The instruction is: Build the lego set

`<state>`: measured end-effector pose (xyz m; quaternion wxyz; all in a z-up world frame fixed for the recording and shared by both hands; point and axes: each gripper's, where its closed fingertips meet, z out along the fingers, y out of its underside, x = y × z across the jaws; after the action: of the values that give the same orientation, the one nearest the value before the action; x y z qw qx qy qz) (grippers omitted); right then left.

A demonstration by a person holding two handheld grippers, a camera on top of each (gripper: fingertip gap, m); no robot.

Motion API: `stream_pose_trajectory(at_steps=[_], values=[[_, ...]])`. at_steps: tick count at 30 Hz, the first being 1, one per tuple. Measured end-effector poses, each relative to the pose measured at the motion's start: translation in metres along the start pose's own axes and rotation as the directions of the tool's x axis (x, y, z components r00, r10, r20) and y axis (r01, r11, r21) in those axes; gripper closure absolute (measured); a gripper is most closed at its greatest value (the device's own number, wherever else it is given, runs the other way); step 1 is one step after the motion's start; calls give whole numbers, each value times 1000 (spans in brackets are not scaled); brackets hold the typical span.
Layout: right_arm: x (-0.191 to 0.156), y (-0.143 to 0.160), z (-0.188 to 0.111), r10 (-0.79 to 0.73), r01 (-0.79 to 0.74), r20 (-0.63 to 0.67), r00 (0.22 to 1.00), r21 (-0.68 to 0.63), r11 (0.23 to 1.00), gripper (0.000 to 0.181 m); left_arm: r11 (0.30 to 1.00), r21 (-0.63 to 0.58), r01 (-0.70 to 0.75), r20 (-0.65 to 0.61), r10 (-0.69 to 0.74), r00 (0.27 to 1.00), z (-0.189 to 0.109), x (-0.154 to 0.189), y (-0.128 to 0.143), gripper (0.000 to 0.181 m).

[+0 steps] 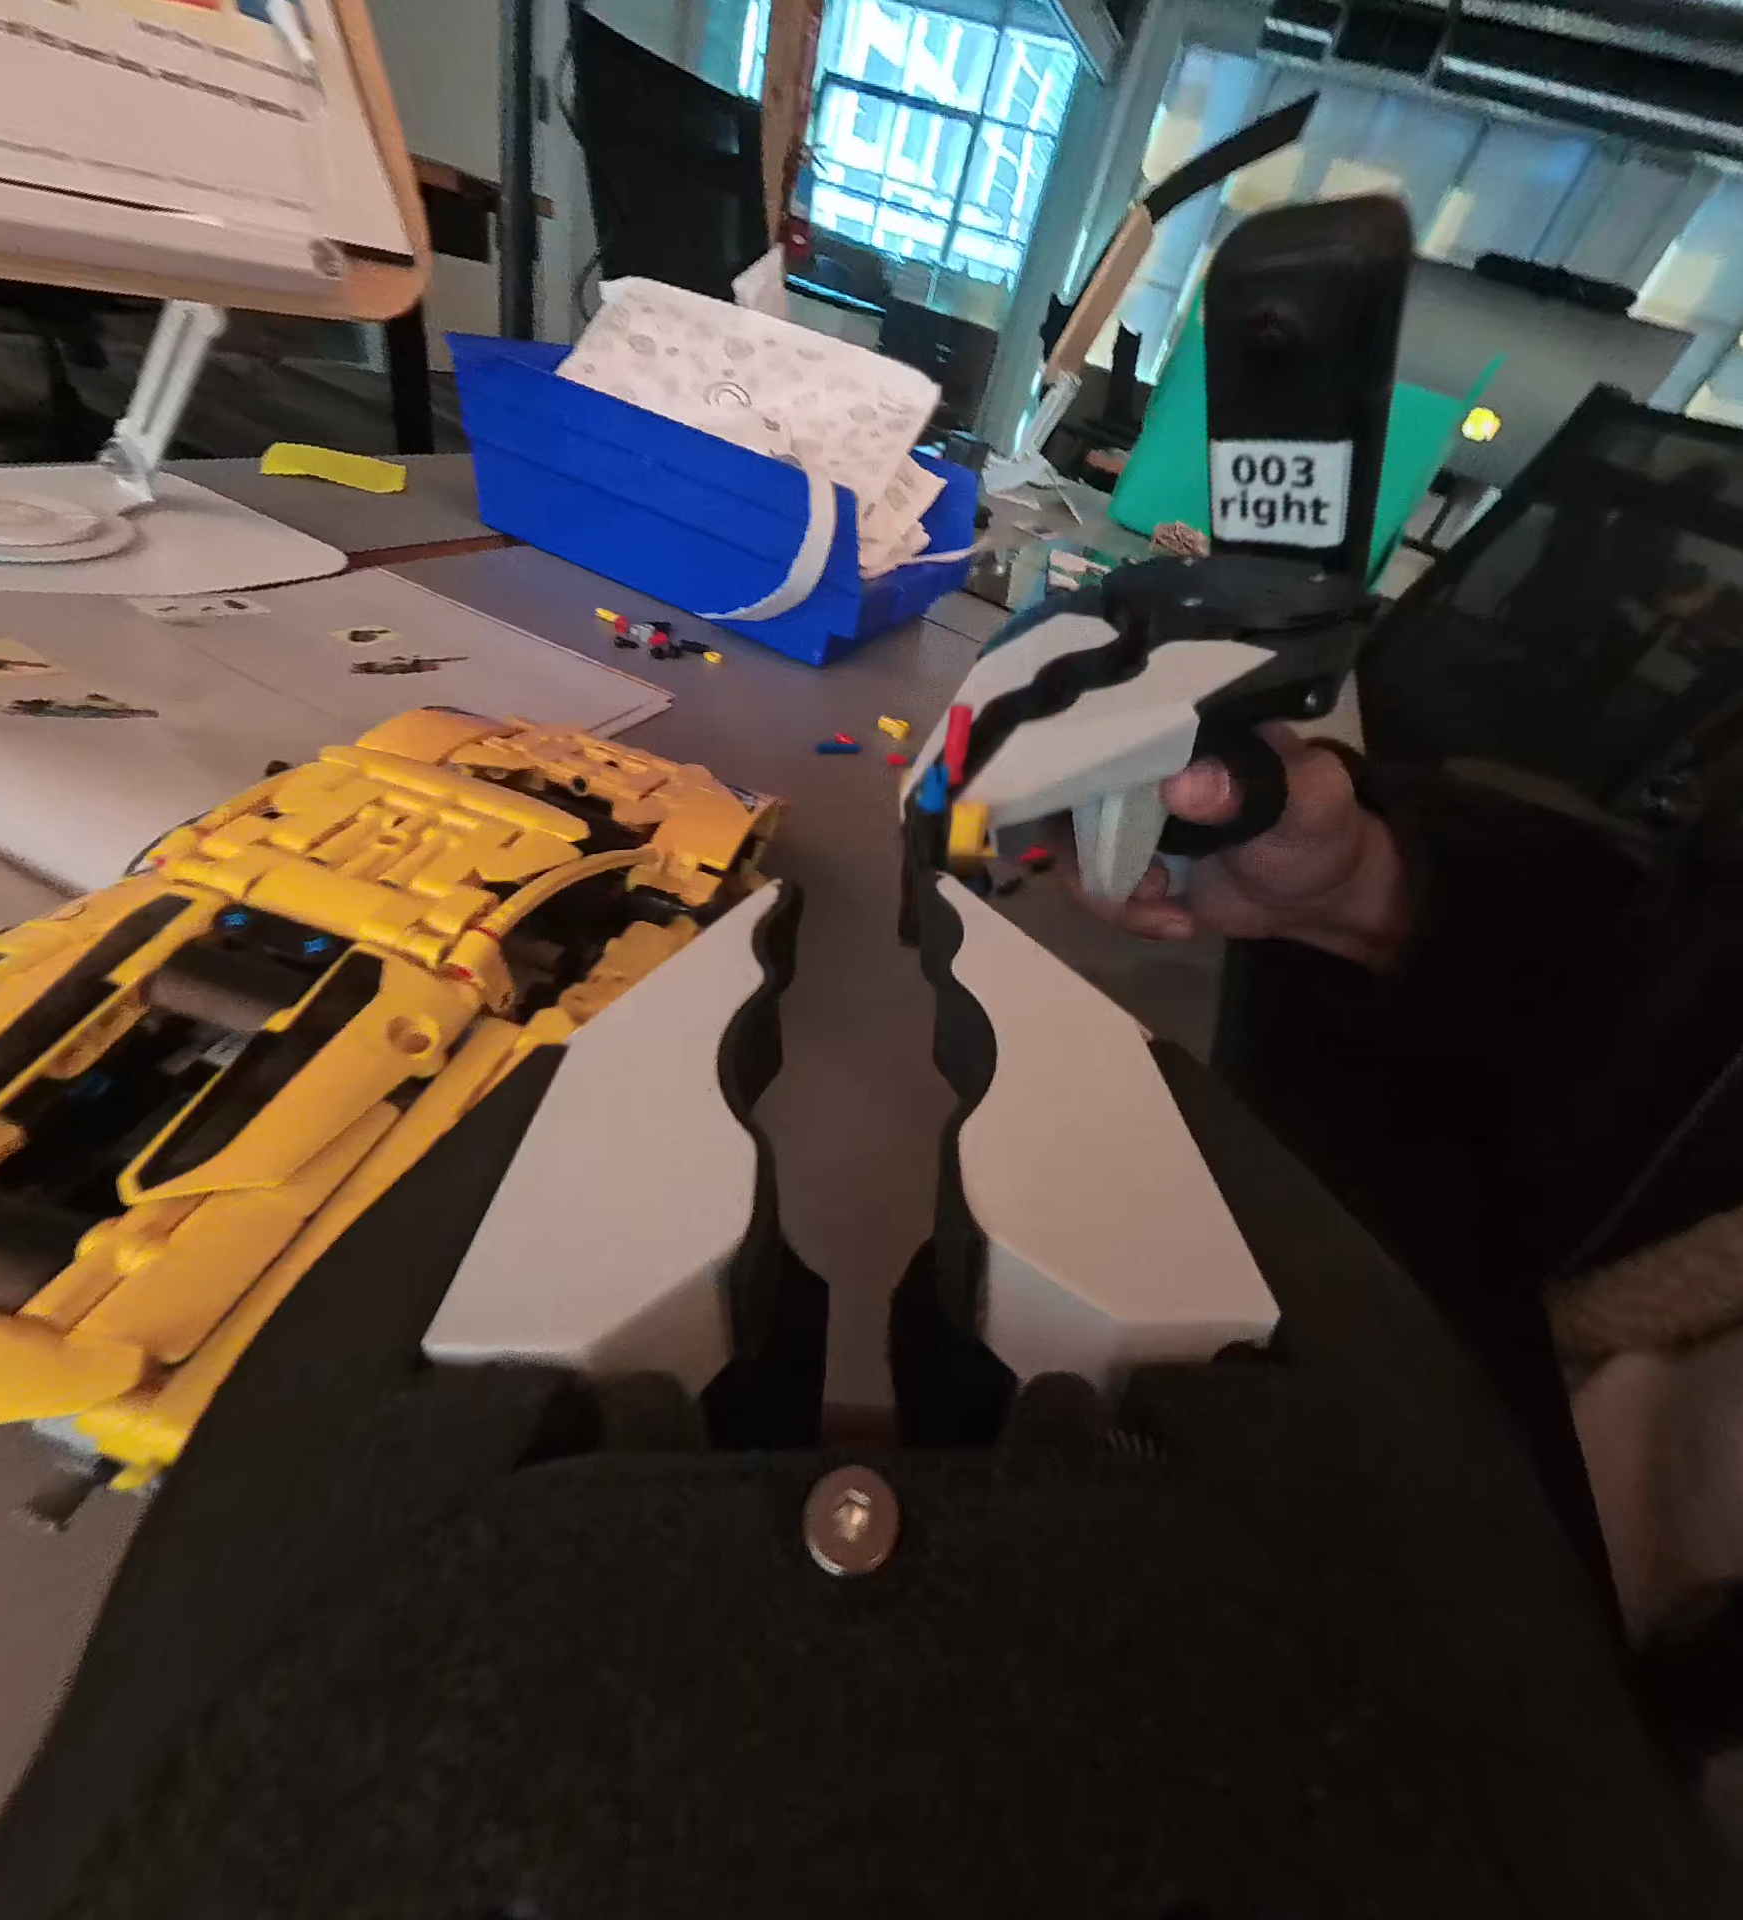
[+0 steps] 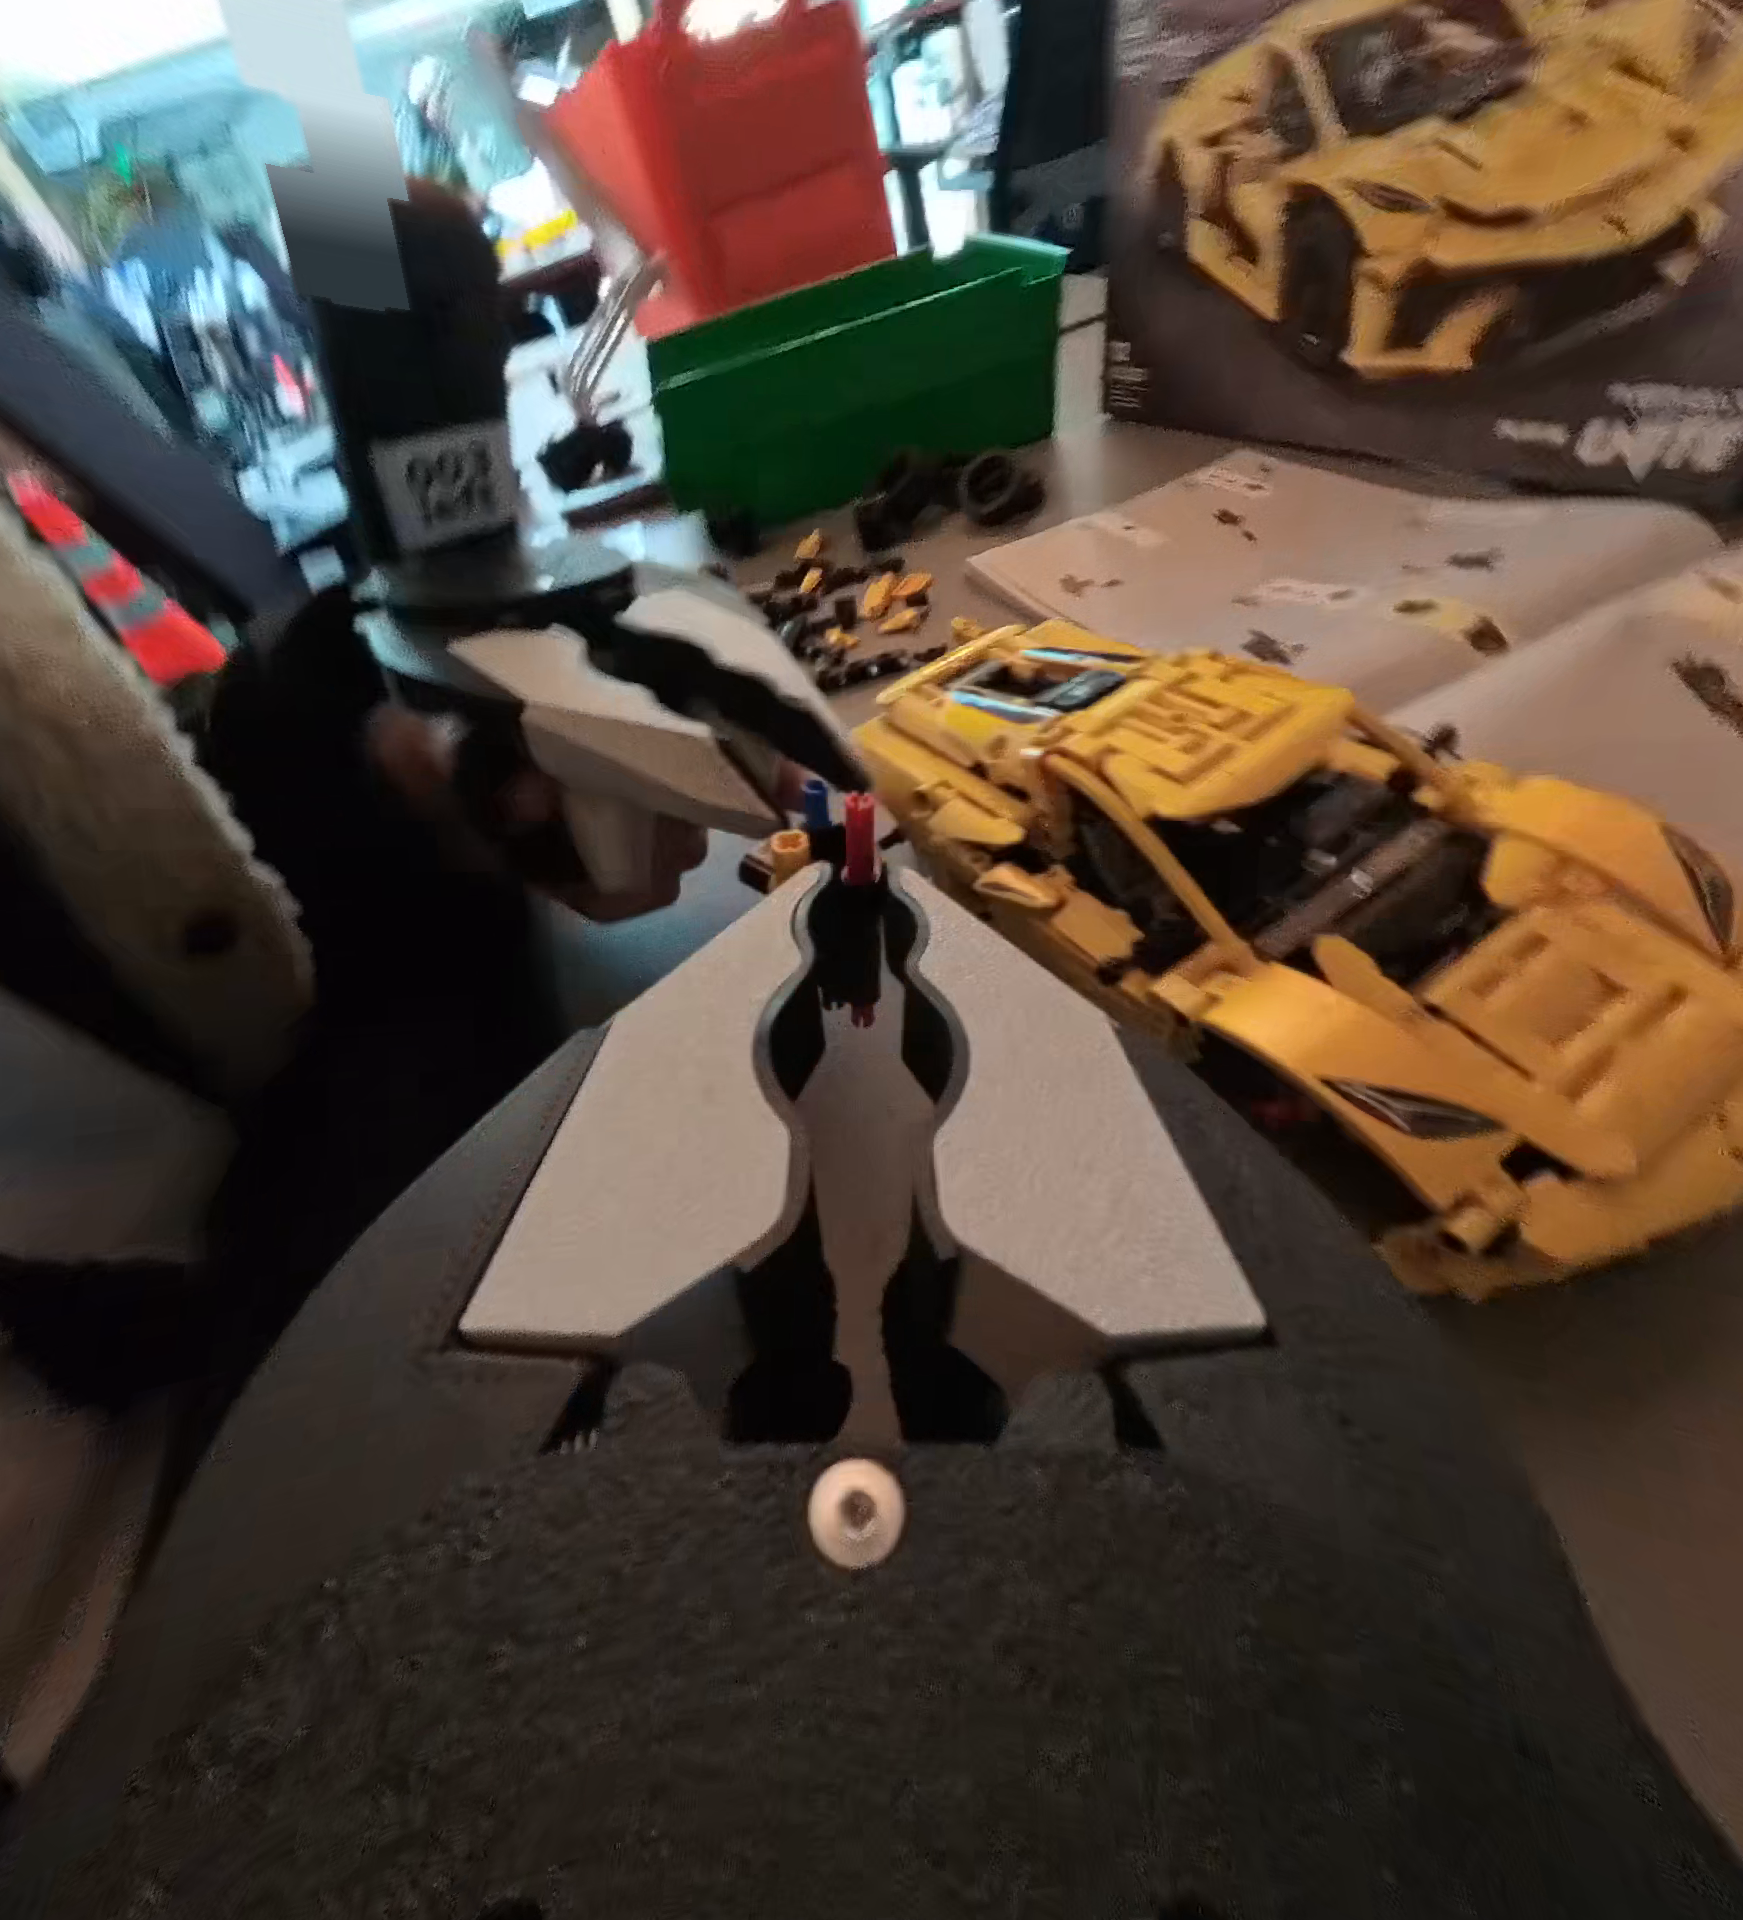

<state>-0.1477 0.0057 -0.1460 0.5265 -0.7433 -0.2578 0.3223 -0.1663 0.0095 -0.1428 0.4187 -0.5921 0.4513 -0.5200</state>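
Note:
The yellow lego car [image 1: 327,987] lies on the grey table, to the left of my left gripper [image 1: 859,904], which is open and empty with the table showing between its fingers. My right gripper [image 2: 854,888] is shut on a small black lego assembly [image 2: 841,831] with a red pin, a blue pin and a yellow piece, held above the table. In the left wrist view, the right gripper [image 1: 924,821] and its assembly [image 1: 950,800] are just beyond my left fingertips. In the right wrist view, the left gripper [image 2: 825,790] is close to the assembly and the car [image 2: 1366,935] is to the right.
A blue bin [image 1: 690,520] with paper bags stands behind the car, with loose small pieces [image 1: 654,636] beside it. Open instruction booklets [image 2: 1366,582], the set's box [image 2: 1469,260], a green bin [image 2: 846,384], black tyres [image 2: 950,488] and loose yellow and black pieces [image 2: 846,613] lie on the table.

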Motion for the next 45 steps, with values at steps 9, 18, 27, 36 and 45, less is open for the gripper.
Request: stream_pose_trajectory(at_steps=[9,18,27,36,45], values=[[-13,2,3,-217,217,-25,976,4,976,175,979,9,-204,11,204,979,-2,17,-1,163],[-27,1,0,-181,180,55,982,20,984,176,965,52,-258,-60,261,963,-7,36,-2,174],[-30,3,2,-146,145,71,987,8,989,175,972,2,-235,-74,234,969,-4,36,5,152],[-24,7,6,-158,158,15,987,-23,987,175,927,-69,-368,-4,369,929,1,29,13,164],[-20,3,6,-187,187,-42,981,-21,982,175,927,-66,-369,48,373,927,2,25,8,166]])
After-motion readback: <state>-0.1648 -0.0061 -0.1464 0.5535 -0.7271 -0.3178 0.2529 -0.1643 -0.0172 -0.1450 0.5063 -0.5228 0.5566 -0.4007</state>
